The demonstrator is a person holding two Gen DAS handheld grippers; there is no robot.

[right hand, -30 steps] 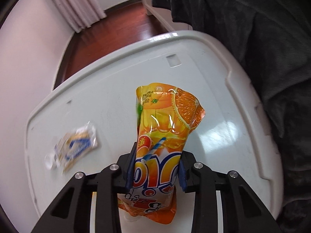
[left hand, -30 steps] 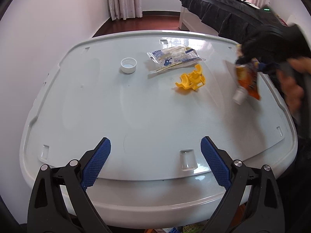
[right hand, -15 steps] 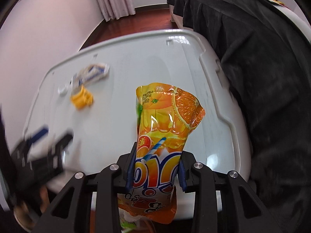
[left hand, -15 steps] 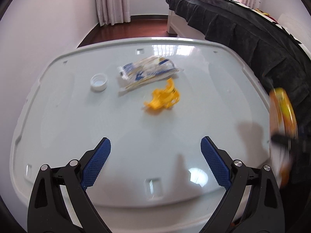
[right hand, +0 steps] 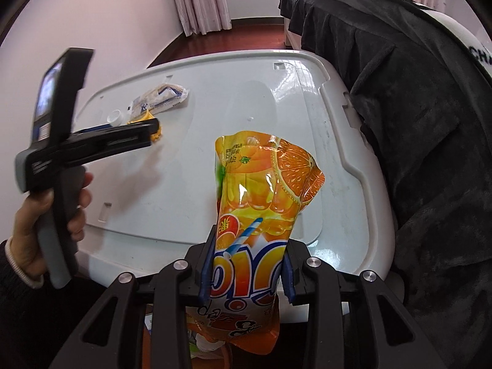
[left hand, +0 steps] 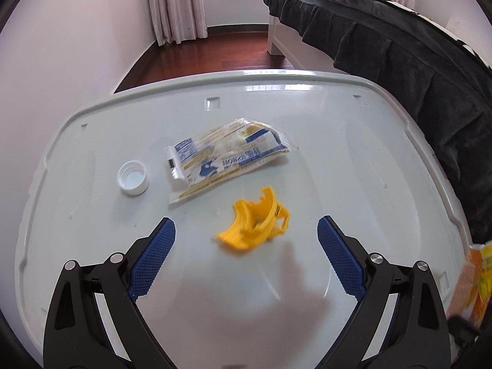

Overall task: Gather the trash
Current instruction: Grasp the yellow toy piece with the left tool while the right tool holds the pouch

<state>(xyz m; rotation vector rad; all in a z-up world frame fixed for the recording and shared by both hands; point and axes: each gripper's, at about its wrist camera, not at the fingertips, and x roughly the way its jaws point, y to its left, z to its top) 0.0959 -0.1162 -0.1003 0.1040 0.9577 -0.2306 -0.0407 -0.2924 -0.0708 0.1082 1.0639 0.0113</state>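
My right gripper (right hand: 246,264) is shut on an orange juice pouch (right hand: 261,184) and holds it upright past the near edge of the white table (right hand: 190,184). The pouch also shows at the right edge of the left wrist view (left hand: 473,279). My left gripper (left hand: 246,246) is open above the table, with a yellow plastic piece (left hand: 255,224) lying between its fingertips, slightly ahead of them. Behind it lie a clear blue-printed wrapper (left hand: 227,153) and a white bottle cap (left hand: 132,177). The left gripper shows from the side in the right wrist view (right hand: 153,127).
A bed with a dark blanket (left hand: 399,46) runs along the table's right side. A white wall (left hand: 61,61) stands on the left. Curtains (left hand: 175,3) and wooden floor (left hand: 215,52) lie beyond the table. Something colourful sits below the pouch (right hand: 200,347), under the table's near edge.
My left gripper has moved forward over the table toward the yellow piece. My right gripper has pulled back with the pouch off the table's near edge.
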